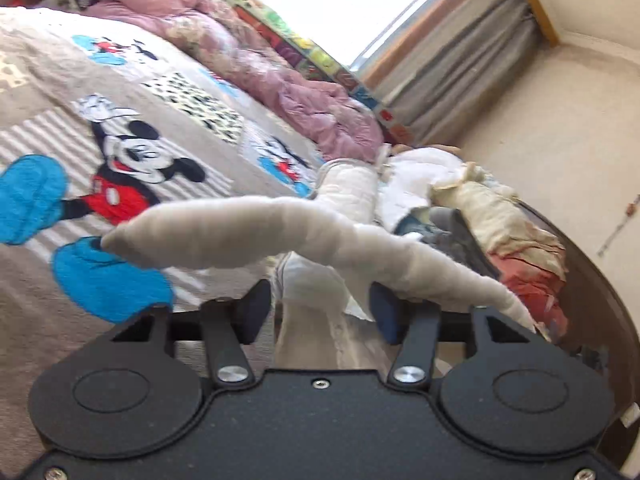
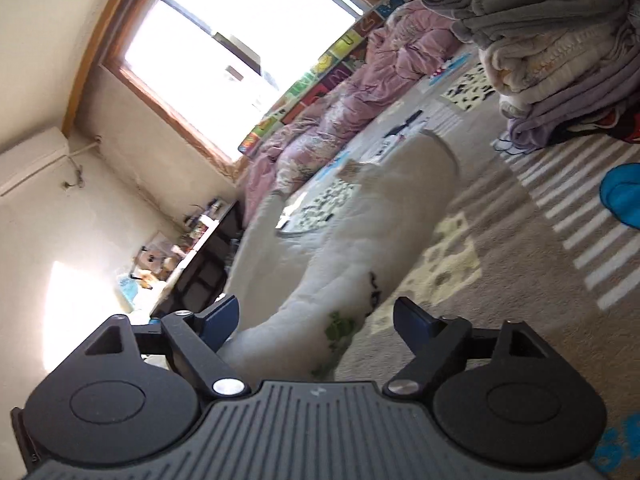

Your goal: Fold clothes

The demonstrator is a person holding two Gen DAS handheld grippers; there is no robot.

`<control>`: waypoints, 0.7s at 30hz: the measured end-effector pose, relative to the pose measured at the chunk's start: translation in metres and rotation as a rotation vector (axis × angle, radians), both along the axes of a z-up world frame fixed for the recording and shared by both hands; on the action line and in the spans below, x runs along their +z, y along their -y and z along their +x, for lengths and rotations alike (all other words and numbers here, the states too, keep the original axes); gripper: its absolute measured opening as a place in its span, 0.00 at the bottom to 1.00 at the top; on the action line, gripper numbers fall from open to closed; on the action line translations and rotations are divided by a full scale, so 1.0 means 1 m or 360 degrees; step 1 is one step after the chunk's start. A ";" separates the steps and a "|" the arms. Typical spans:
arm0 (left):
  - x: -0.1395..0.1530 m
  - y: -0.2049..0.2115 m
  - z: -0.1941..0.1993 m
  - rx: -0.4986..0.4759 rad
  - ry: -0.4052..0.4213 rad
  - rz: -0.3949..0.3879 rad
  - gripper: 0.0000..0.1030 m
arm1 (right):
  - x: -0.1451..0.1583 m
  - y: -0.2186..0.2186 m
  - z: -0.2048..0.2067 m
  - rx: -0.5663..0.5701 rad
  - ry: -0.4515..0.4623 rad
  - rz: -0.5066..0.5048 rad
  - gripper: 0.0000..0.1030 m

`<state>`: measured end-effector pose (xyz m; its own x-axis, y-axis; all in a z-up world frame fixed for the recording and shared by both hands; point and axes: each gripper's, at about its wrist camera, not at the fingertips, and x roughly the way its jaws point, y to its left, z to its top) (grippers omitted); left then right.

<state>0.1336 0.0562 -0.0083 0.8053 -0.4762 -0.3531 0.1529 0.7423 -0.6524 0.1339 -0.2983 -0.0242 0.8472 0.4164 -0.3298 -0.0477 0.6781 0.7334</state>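
Left gripper (image 1: 316, 312) pinching white garment (image 1: 240, 232) above the bedspread (image 1: 40, 184); right gripper (image 2: 316, 320) spread, empty. Risk: fleece slipping from a shallow bite.

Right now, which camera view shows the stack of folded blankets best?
The right wrist view. There the stack of folded blankets is seen at the upper right, grey on top, cream and lilac layers below, standing on the patterned bedspread. The left wrist view does not show this stack; it shows only a heap of unfolded clothes.
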 end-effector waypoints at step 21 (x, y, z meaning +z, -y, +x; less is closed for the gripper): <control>-0.046 -0.043 -0.017 0.0233 -0.0554 -0.0309 0.67 | 0.018 -0.181 -0.034 0.0676 0.0385 -0.1402 0.69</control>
<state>0.1167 0.0995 -0.0540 0.7181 -0.4502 -0.5308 -0.1989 0.5981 -0.7764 0.1003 -0.1177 -0.0062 0.7703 0.3902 -0.5044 -0.4928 0.8662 -0.0825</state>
